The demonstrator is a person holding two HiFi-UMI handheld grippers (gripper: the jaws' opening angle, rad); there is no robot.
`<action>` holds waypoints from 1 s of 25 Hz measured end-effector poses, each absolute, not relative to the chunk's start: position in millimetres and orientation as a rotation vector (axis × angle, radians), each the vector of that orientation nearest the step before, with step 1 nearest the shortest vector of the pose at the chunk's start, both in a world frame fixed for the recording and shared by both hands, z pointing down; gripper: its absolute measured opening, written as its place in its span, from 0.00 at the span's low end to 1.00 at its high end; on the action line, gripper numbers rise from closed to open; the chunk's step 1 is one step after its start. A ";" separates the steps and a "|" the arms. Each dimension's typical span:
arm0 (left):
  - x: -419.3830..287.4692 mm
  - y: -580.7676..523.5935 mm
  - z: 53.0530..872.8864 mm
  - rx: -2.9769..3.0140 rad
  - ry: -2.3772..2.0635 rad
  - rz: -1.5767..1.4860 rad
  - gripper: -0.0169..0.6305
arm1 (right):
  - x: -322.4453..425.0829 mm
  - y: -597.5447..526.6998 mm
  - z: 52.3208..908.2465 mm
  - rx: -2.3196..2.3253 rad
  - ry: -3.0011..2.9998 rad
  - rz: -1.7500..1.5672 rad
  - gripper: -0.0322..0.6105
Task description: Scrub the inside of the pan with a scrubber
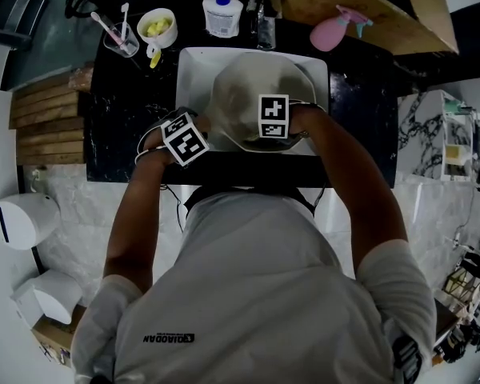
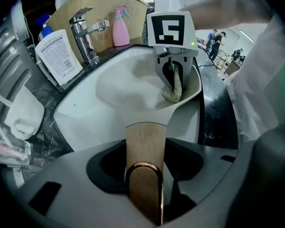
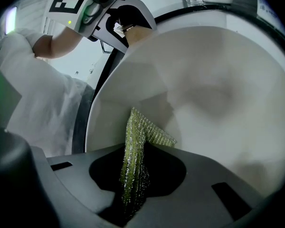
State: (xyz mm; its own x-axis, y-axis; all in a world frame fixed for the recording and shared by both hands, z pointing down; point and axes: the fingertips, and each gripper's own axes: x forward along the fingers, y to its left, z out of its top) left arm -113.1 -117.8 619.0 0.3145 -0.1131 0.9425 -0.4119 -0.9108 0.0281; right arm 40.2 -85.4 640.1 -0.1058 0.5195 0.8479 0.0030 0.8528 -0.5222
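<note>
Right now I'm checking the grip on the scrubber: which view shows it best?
The right gripper view: the green scrubber looms large, pinched by the right gripper against the pan. The left gripper view shows it small; the head view hides it.

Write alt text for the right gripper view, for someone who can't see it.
The right gripper has its tongs shut on a green mesh scrubber against the inside of a cream pan. At upper left, the left gripper holds the pan's wooden handle.

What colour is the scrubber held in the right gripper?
Yellow-green, in a glittery woven mesh. The scrubber shows best in the right gripper view.
</note>
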 end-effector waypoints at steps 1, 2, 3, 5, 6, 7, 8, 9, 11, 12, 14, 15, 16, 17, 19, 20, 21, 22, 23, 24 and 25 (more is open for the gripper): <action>-113.0 -118.0 619.1 2.321 -0.476 1.630 0.38 | 40.2 -85.8 639.7 -0.409 -1.635 0.454 0.19; -112.9 -118.0 619.1 2.323 -0.475 1.630 0.38 | 40.0 -86.5 638.8 -0.399 -1.643 0.448 0.19; -113.1 -117.9 619.1 2.323 -0.474 1.630 0.38 | 39.9 -87.7 637.2 -0.386 -1.654 0.440 0.19; -113.5 -117.6 618.7 2.323 -0.476 1.630 0.38 | 39.4 -93.4 631.3 -0.342 -1.693 0.415 0.19; -113.4 -117.4 618.4 2.323 -0.477 1.629 0.38 | 38.8 -98.1 626.7 -0.307 -1.724 0.402 0.19; -113.1 -117.2 618.2 2.324 -0.477 1.629 0.38 | 37.8 -104.1 621.0 -0.261 -1.763 0.390 0.19; -112.7 -116.8 618.1 2.325 -0.477 1.630 0.38 | 36.7 -110.7 614.6 -0.206 -1.806 0.379 0.19; -112.5 -116.5 618.1 2.326 -0.477 1.631 0.38 | 35.3 -117.4 607.8 -0.143 -1.851 0.366 0.19; -112.8 -115.8 618.2 2.330 -0.483 1.638 0.38 | 31.0 -129.4 592.9 -0.001 -1.944 0.332 0.19; -113.0 -115.7 618.5 2.333 -0.489 1.643 0.38 | 29.0 -134.9 585.0 0.081 -1.987 0.315 0.19; -113.7 -116.5 619.3 2.337 -0.502 1.655 0.38 | 27.1 -143.1 569.3 0.250 -2.059 0.292 0.19; -113.7 -117.0 619.6 2.339 -0.506 1.660 0.38 | 26.8 -143.8 562.0 0.318 -2.087 0.285 0.19; -113.5 -117.6 619.7 2.340 -0.506 1.662 0.38 | 26.7 -142.2 555.1 0.368 -2.110 0.277 0.19; -113.0 -118.1 619.2 2.341 -0.502 1.658 0.38 | 26.7 -139.4 548.4 0.404 -2.128 0.267 0.19; -112.0 -118.0 617.3 2.338 -0.487 1.638 0.38 | 27.5 -133.1 534.8 0.464 -2.154 0.243 0.19; -111.5 -117.6 615.9 2.336 -0.479 1.625 0.38 | 28.3 -130.9 527.6 0.501 -2.169 0.236 0.19; -111.2 -117.1 614.3 2.337 -0.476 1.613 0.38 | 29.1 -129.1 520.3 0.546 -2.189 0.237 0.19; -111.4 -116.2 612.3 2.340 -0.478 1.604 0.38 | 30.0 -126.8 513.0 0.596 -2.214 0.248 0.19; -112.1 -115.1 609.7 2.345 -0.488 1.595 0.38 | 30.9 -124.1 506.2 0.650 -2.242 0.269 0.19; -113.0 -114.2 606.0 2.352 -0.506 1.582 0.38 | 32.0 -121.2 499.9 0.707 -2.272 0.296 0.19; -113.7 -113.7 601.1 2.362 -0.530 1.562 0.38 | 33.6 -118.2 494.4 0.764 -2.301 0.326 0.19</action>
State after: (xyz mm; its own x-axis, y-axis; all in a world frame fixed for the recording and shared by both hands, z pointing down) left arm -113.7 -113.7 601.1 0.3557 -0.1566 0.9214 -0.4363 -0.8997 0.0155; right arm 33.6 -118.2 494.4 -0.5951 -0.4340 0.6764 -0.6048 0.7961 -0.0214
